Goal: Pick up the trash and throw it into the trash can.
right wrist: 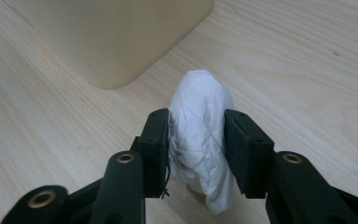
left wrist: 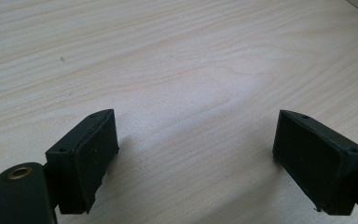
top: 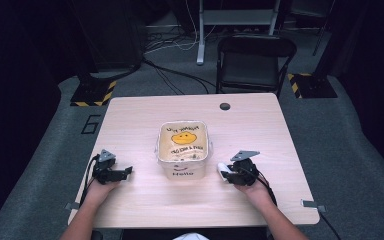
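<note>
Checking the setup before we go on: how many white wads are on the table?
1. The white wad sits pinched in the right tool, just right of the tub. More may lie hidden inside the tub.

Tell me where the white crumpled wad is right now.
The white wad is pinched between the right gripper's jaws, low over the table, just right of the cream container in the high view.

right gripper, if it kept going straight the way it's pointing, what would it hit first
The right gripper, shut on a crumpled white wad, points toward the cream container. That container's rounded corner would likely be met first, though depth is hard to judge; bare table lies just beside that line.
</note>
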